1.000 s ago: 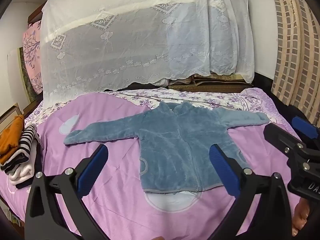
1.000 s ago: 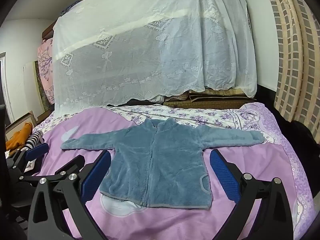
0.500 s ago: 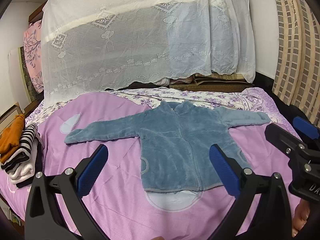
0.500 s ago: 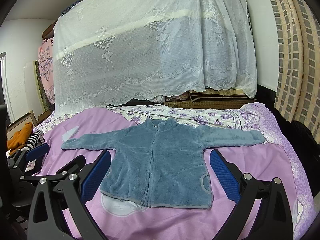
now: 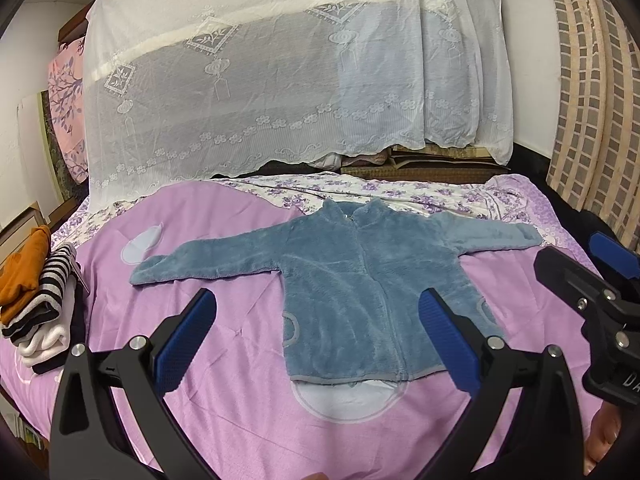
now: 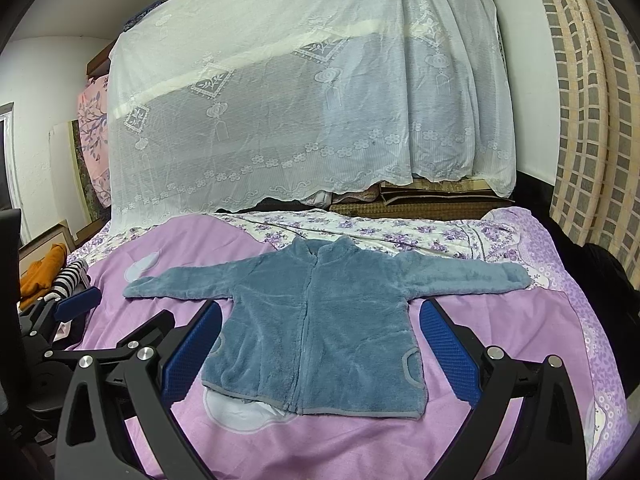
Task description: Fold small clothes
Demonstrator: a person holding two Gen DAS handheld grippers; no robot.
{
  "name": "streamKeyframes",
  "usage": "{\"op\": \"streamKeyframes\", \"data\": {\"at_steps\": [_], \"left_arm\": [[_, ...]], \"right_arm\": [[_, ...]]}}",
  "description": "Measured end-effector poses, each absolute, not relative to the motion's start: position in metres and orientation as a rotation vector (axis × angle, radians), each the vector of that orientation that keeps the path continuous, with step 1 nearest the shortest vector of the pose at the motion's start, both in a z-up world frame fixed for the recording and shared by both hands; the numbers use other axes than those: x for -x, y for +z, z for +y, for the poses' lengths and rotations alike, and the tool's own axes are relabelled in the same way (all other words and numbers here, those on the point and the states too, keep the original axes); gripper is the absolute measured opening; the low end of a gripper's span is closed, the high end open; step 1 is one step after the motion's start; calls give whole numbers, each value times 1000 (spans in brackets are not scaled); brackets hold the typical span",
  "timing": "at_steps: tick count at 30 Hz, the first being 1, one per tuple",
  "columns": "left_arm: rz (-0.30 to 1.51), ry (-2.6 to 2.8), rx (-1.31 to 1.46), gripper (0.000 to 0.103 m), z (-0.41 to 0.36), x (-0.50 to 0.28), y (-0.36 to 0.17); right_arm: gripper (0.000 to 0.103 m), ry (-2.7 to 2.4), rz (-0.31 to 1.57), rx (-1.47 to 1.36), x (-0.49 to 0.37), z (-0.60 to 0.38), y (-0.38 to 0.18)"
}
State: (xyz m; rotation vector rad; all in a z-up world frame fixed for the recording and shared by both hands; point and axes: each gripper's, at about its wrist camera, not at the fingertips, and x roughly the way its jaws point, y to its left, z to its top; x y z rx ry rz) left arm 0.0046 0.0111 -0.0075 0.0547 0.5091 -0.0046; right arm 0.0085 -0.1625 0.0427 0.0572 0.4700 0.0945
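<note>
A small blue fleece jacket (image 5: 360,280) lies flat, front up, zipped, sleeves spread out, on the purple bedspread (image 5: 240,360); it also shows in the right wrist view (image 6: 320,332). My left gripper (image 5: 320,340) is open and empty, held above the bed in front of the jacket's hem. My right gripper (image 6: 320,356) is open and empty, also in front of the hem. The right gripper shows at the right edge of the left wrist view (image 5: 592,292); the left gripper shows at the left edge of the right wrist view (image 6: 76,304).
A pile of folded clothes (image 5: 36,300), orange, striped and white, sits at the bed's left edge. A white lace cloth (image 5: 280,80) covers stacked bedding behind the bed. A floral sheet (image 5: 400,192) lies past the jacket's collar. A chequered mat (image 5: 592,80) stands at the right.
Both grippers have drawn back and risen very slightly; the jacket sits a little higher in the left view. Nothing was taken hold of or let go.
</note>
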Motion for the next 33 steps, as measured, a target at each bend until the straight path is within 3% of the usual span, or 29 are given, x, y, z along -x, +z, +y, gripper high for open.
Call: {"op": "streamKeyframes", "data": {"at_steps": [33], "left_arm": [[515, -3, -52, 98, 17, -5, -13]], "right_arm": [[100, 95, 467, -55, -6, -159, 43]]}}
